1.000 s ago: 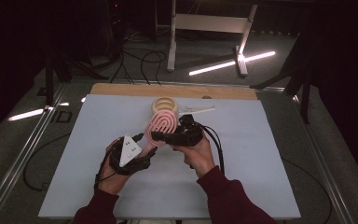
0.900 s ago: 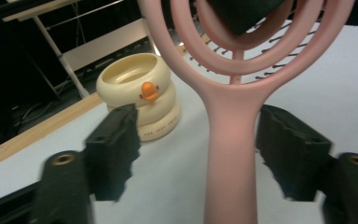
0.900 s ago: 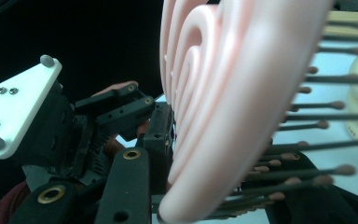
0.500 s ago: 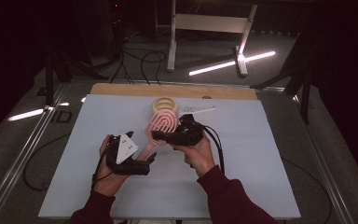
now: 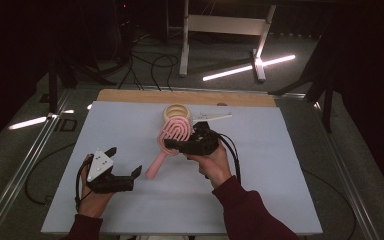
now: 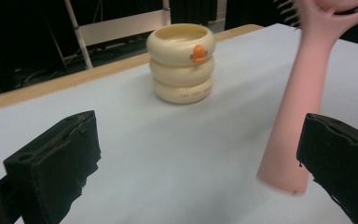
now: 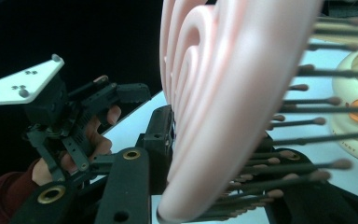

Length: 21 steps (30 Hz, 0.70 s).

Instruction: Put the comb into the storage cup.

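Note:
A pink hairbrush (image 5: pixel 172 134) hangs tilted over the white table, its handle (image 6: pixel 293 116) slanting down toward the person. My right gripper (image 5: pixel 180 145) is shut on the brush's ribbed head (image 7: pixel 223 93), with dark bristles sticking out to the right. My left gripper (image 5: pixel 125 161) is at the front left, open; its jaws have just been opening and nothing is between them. The handle's end hangs just ahead of its right jaw, apart from it. Behind the brush stands a cream holder of stacked rings (image 5: pixel 177 114) with an orange dot (image 6: pixel 197 52).
A thin white object (image 5: pixel 212 117) lies right of the cream holder. The table's wooden far edge (image 5: pixel 130 95) runs behind it. Beyond are a dark floor with cables and a white stand (image 5: pixel 220 30). Bare tabletop (image 5: pixel 280 185) spreads to the right and front.
My left gripper has moved left, away from the brush handle, and its jaws stand wider. The right gripper and the brush have stayed put.

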{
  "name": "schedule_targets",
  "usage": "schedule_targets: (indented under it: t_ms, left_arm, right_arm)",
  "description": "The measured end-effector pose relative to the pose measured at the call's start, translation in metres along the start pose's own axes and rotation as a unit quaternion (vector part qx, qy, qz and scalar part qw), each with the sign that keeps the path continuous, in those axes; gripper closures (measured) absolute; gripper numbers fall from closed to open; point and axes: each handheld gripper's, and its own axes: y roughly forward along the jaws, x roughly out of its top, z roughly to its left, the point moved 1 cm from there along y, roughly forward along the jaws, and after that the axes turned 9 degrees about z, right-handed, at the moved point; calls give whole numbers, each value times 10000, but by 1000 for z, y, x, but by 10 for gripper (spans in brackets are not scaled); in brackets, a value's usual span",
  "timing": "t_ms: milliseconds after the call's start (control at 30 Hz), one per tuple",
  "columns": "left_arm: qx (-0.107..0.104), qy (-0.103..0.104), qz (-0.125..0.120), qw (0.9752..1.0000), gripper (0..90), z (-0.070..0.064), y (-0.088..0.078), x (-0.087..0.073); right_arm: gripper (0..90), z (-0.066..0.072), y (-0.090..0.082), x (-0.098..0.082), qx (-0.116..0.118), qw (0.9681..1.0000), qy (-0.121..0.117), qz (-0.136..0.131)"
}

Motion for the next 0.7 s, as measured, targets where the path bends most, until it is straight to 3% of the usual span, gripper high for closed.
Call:
schedule_targets:
  t_ms: [133,300,700]
  left_arm:
    - [-4,-134,-27,9999,0,7,-5,-13]
    - [141,-170,134,9997,0,11,-8,-30]
    - [196,-272,206,9992,0,13,-7,-48]
  right_arm:
    - [638,0,-1,0,-12,10000,-8,-7]
    - [638,1,-4,2,-20,10000,-45,-38]
    - [638,4,-12,11,-139,9997,-164,-91]
